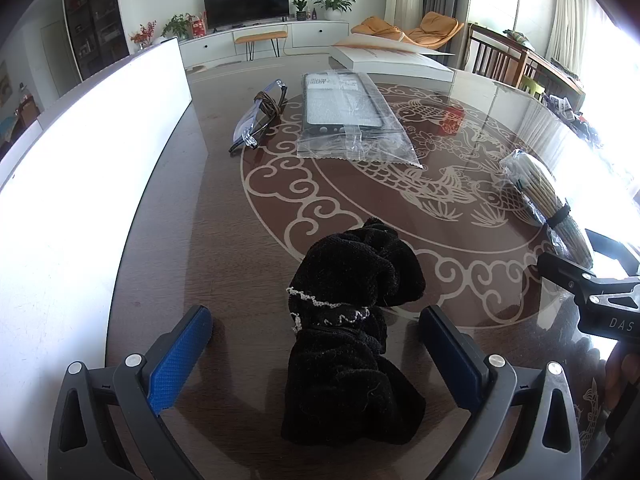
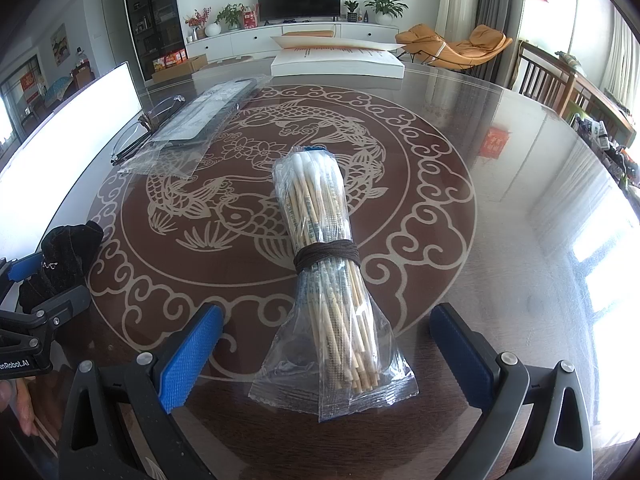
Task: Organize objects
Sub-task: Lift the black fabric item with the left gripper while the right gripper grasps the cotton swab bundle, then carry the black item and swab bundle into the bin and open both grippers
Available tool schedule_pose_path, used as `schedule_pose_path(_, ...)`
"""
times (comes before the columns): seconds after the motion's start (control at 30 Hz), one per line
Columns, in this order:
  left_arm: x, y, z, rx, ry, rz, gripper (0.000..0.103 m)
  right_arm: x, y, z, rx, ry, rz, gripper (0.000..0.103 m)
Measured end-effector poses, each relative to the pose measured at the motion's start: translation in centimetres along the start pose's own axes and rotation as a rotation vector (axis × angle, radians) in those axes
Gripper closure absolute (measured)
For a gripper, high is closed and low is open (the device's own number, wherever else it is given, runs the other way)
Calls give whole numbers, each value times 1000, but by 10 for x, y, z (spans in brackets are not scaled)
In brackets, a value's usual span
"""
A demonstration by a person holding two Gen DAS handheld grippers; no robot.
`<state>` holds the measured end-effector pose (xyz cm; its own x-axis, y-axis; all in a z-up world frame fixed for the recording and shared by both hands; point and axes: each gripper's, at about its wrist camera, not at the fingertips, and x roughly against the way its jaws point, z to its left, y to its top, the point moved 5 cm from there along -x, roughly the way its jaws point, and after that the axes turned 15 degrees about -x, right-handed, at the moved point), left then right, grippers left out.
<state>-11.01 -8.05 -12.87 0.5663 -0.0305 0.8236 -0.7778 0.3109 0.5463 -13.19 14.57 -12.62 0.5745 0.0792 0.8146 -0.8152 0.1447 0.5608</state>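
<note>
Living-room setting: a dark round table (image 2: 500, 208) with a pale fish-and-cloud pattern under glass, a television (image 2: 298, 0) on a white cabinet at the top centre of both views.

My left gripper (image 1: 316, 344) stands fully open. A black cloth (image 1: 352, 320) with a thin white stitched trim lies on the table between its blue pads (image 1: 178, 364), touching neither.

My right gripper (image 2: 326, 352) is also open. A clear bag of cotton swabs (image 2: 320, 264), bound at its middle with dark cord, lies lengthwise between the pads, clear of both.

In the left-wrist view, upper centre, a phone case in a clear plastic sleeve (image 1: 348, 116) lies flat; just left of it, a pair of glasses (image 1: 260, 112). A white board (image 1: 100, 152) stands along the left edge of the table. At the far rim rests a flat white box (image 1: 392, 62).
</note>
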Motion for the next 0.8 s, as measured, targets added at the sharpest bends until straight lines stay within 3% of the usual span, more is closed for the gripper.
schedule_pose_path(0.1,0,1,1,-2,-3,8,0,0,1,1,14,5,11,0)
schedule_pose_path(0.2,-1,2,0,-32,-38,52,0,-8,12,3,27,45,124,1)
schedule_pose_path(0.27,-2,4,-4,-53,-60,63,0,-11,28,4,-7,98,179,20)
schedule_pose_path(0.33,4,9,-5,-62,-46,4,30,-16,42,7,9,62,203,74)
schedule_pose_path(0.37,6,12,-6,-64,-38,-17,59,-19,45,9,18,45,215,74)
schedule_pose_path(0.4,7,13,-6,-59,-44,-15,66,-21,47,11,15,40,227,74)
schedule_pose_path(0.53,29,11,5,63,-145,-60,67,0,41,23,-40,102,234,74)
schedule_pose_path(0.67,94,8,32,169,-216,-177,67,45,40,66,-62,238,208,74)
schedule_pose_path(0.73,134,7,57,203,-200,-246,67,72,45,103,-58,339,199,74)
schedule_pose_path(0.8,170,0,91,222,-114,-300,67,99,48,150,-31,449,194,74)
